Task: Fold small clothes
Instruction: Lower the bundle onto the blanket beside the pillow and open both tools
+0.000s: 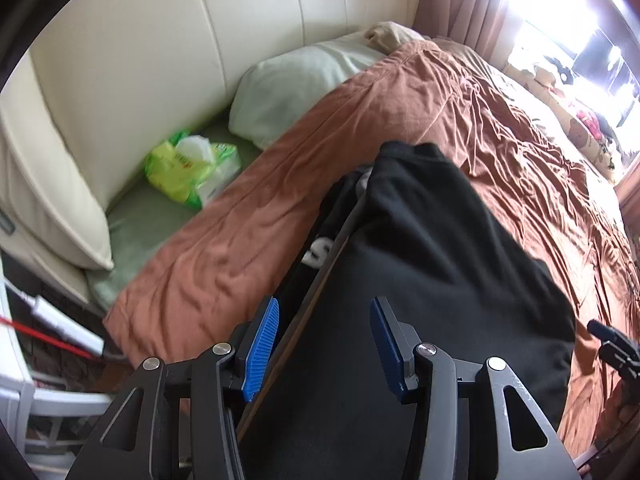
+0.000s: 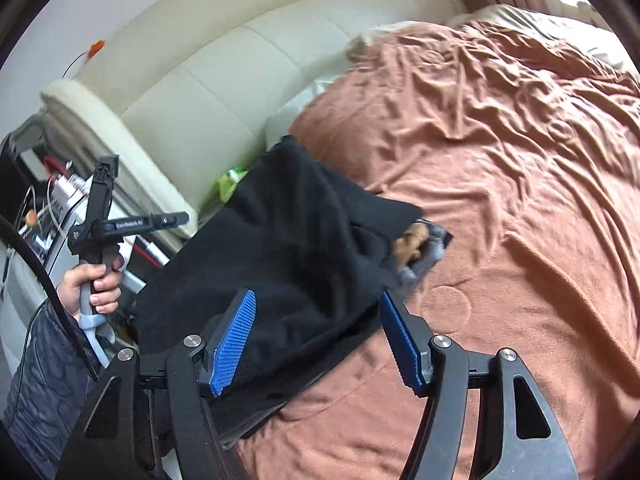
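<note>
A black garment [image 1: 432, 248] with white lettering lies partly folded on the rust-brown bedspread [image 1: 248, 216], near the bed's edge. My left gripper [image 1: 324, 344] is open, its blue pads [image 1: 262, 344] spread above the garment's near part. In the right wrist view the same black garment [image 2: 288, 248] lies folded over, with a grey and tan piece showing at its right edge. My right gripper [image 2: 320, 340] is open, with the garment's near edge between its blue pads [image 2: 234, 344]. The left gripper [image 2: 120, 224] shows there too, in a hand, left of the garment.
A cream padded headboard [image 1: 160, 48] and a pale pillow [image 1: 288, 92] lie beyond the garment. A green tissue pack [image 1: 192, 172] sits by the headboard. The wrinkled bedspread [image 2: 500, 160] stretches right. A nightstand with cables [image 2: 44, 208] stands left of the bed.
</note>
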A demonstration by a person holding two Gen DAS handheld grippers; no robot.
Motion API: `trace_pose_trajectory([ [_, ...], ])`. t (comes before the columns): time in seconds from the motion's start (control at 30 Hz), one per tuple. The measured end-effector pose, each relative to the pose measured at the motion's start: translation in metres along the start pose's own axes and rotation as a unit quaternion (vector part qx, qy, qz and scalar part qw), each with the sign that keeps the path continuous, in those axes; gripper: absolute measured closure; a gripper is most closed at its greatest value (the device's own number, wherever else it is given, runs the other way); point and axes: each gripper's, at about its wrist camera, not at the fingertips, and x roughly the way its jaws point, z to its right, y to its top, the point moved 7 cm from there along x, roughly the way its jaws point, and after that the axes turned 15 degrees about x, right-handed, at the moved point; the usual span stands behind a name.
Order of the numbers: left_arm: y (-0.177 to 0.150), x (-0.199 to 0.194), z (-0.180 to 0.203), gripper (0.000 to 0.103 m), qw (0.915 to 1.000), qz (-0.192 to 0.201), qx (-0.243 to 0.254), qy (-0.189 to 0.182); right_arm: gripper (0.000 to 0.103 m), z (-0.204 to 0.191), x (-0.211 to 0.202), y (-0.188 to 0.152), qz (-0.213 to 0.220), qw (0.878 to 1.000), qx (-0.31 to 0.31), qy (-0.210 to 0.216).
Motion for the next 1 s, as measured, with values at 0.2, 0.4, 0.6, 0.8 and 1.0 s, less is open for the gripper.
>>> trace_pose_trajectory([
  [0.2,-0.041,-0.007,-0.011,0.053,0.9996,-0.013,-0.025,-0.006,0.04,-0.026,-0.003,-0.017,-0.011,0.999,-0.035,-0.003],
  [0.4,-0.075,-0.01,-0.014,0.052,0.9989,-0.041,-0.02,0.0,0.043,-0.054,0.002,-0.043,-0.028,0.996,-0.087,-0.009],
  [0.6,-0.096,-0.006,-0.017,0.046,0.9981,-0.059,-0.002,0.018,0.049,-0.074,0.018,-0.065,-0.047,0.991,-0.124,-0.001],
  [0.8,-0.108,0.012,-0.022,0.046,0.996,-0.078,-0.002,0.044,0.049,-0.067,0.056,-0.085,-0.082,0.983,-0.159,-0.036],
  [1.0,-0.109,0.02,-0.024,0.044,0.9958,-0.078,-0.009,0.046,0.049,-0.067,0.066,-0.094,-0.077,0.979,-0.18,-0.062],
])
